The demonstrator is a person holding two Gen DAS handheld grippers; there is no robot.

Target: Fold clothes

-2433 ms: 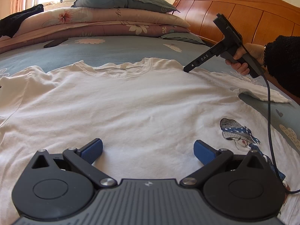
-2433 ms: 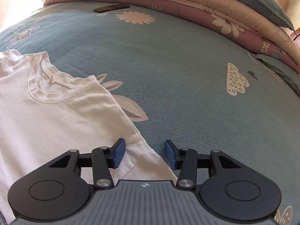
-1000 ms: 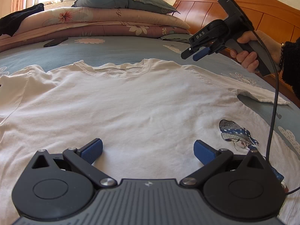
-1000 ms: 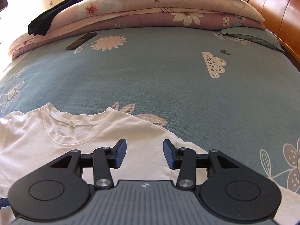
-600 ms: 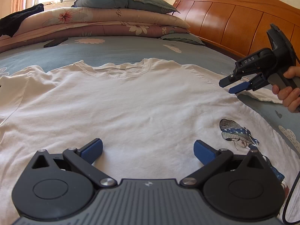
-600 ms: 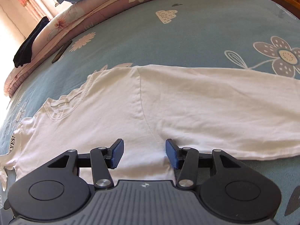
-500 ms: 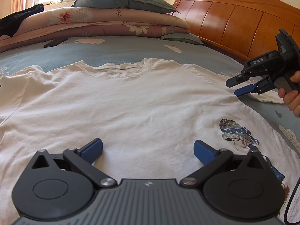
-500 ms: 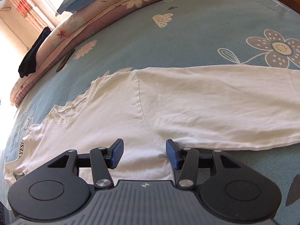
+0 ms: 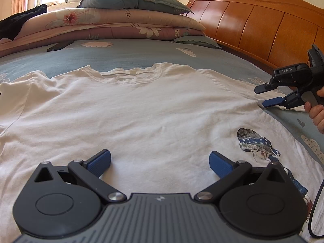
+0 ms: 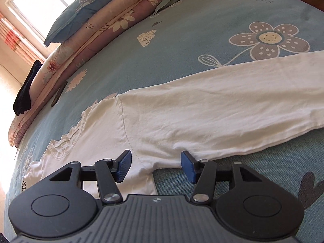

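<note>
A white long-sleeved shirt (image 9: 141, 109) with a printed girl figure (image 9: 255, 141) lies flat on the bed, collar toward the pillows. My left gripper (image 9: 160, 161) hovers wide open over the shirt's lower body, with only cloth below. In the left wrist view my right gripper (image 9: 261, 97), held by a hand (image 9: 317, 111), sits at the shirt's right armpit. In the right wrist view the right gripper (image 10: 156, 167) is over the armpit seam where the sleeve (image 10: 222, 119) joins the body; its jaws are opening and its pads do not press on the cloth.
Blue flowered bedsheet (image 9: 125, 54) under the shirt. Folded quilts and a pillow (image 9: 129, 12) are stacked at the back, a dark garment (image 9: 18, 22) on their left end. A dark phone (image 9: 59, 45) lies near them. A wooden headboard (image 9: 263, 24) runs along the right.
My right gripper swung from above the right shoulder out and down to the armpit, rolling as it went, and its jaws widened. The left gripper and shirt stayed put.
</note>
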